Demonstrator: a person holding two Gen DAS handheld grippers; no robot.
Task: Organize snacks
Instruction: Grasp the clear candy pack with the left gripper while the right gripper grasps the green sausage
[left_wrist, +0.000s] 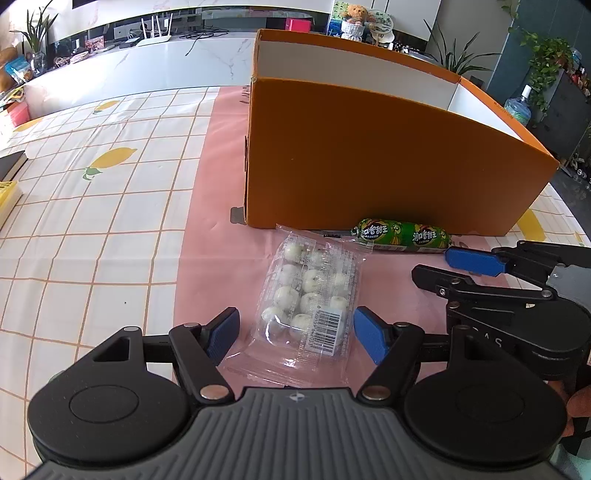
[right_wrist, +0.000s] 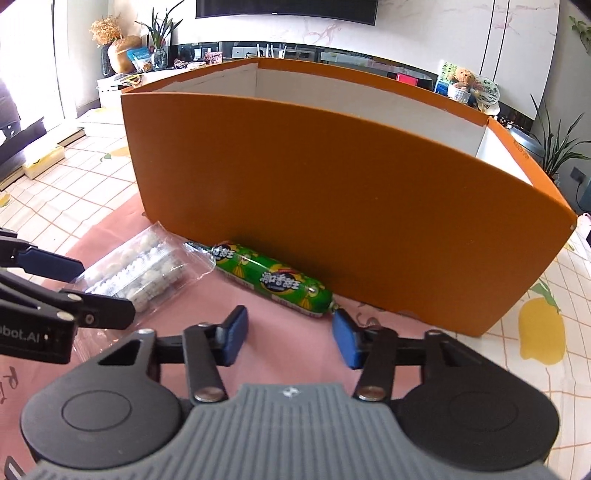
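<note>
A clear packet of white round sweets (left_wrist: 312, 301) lies on the pink mat in front of the orange box (left_wrist: 369, 162). My left gripper (left_wrist: 295, 334) is open, its blue pads either side of the packet's near end. A green sausage snack (left_wrist: 400, 234) lies along the foot of the box. In the right wrist view the sausage (right_wrist: 273, 280) lies just ahead of my open right gripper (right_wrist: 291, 338), whose right pad is close to the sausage's end. The packet (right_wrist: 147, 273) and the box (right_wrist: 332, 206) show there too. The right gripper also shows in the left wrist view (left_wrist: 447, 267).
The pink mat (left_wrist: 214, 229) lies on a lemon-print checked tablecloth (left_wrist: 92, 206). A yellow object (left_wrist: 7, 195) and a dark book sit at the far left table edge. The left gripper shows at the left of the right wrist view (right_wrist: 74, 291). Shelves and plants stand behind.
</note>
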